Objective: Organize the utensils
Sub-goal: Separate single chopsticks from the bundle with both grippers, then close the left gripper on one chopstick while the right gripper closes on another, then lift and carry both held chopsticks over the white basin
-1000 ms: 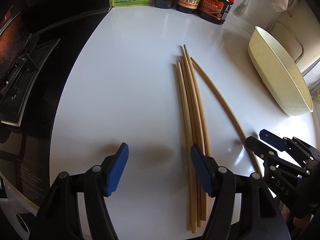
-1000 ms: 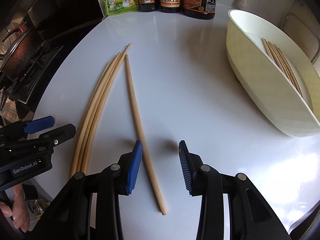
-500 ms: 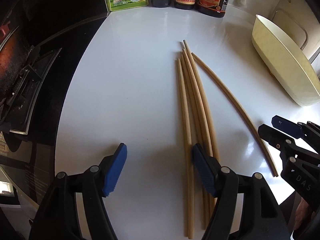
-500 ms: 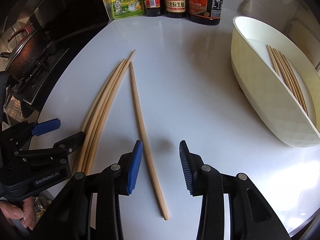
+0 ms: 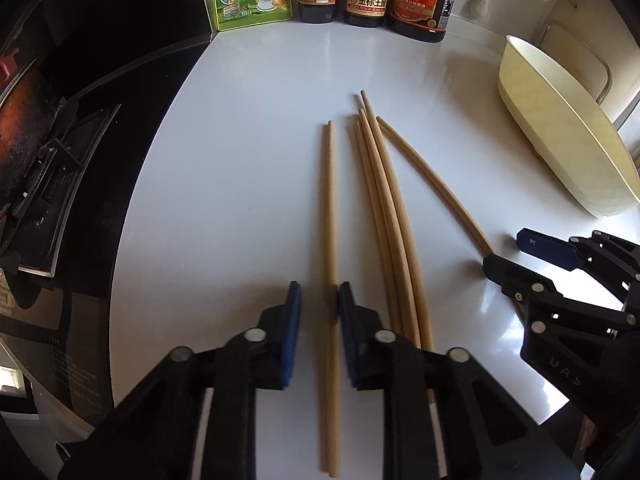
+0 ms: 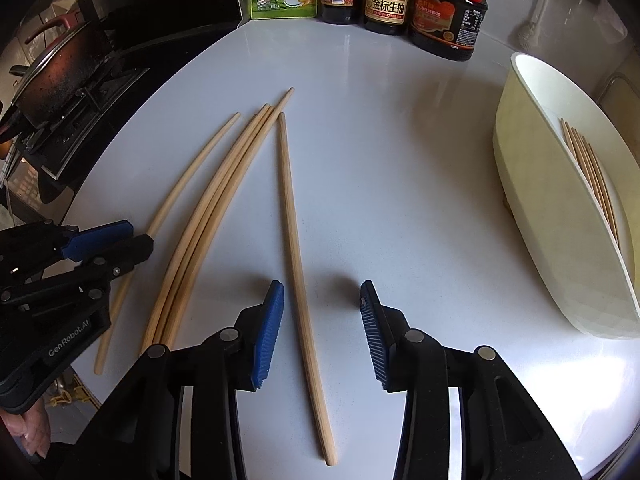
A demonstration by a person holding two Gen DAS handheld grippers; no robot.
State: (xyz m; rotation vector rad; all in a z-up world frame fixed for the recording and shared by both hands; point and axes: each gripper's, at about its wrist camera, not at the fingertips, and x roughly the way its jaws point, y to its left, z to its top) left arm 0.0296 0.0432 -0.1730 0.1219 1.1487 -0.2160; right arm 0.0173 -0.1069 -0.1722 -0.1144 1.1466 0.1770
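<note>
Now that my left jaws have closed in: one chopstick (image 5: 330,208) lies apart, to the left of the bundle (image 5: 384,200) it lay against half a second ago.
What moved it: my judgement is that the right-hand pad swept it sideways as the jaws came together.
Left gripper (image 5: 319,292): almost fully closed around that chopstick near its near end. The right pad is against it and a thin strip of counter (image 5: 240,160) shows by the left pad. I read this as a grip just made. The stick lies flat, not lifted.
Right gripper (image 6: 322,292): about half open, much as it was, holding nothing. A single chopstick (image 6: 292,240) runs between its pads, close beside the left pad and well clear of the right.
Bundle: three chopsticks, touching along most of their length, between my two tools.
Holder (image 6: 540,220): cream, far right on the counter, with several chopsticks (image 6: 592,176) already lying in it.
Meaning for the task: one stick is now singled out, so I can lift it without dragging its neighbours.
Next, as I judge it: close the right jaws on their stick, then carry both to the holder.
Risk: a thin round stick can pivot or slip in the pads if it is lifted by one end.
</note>
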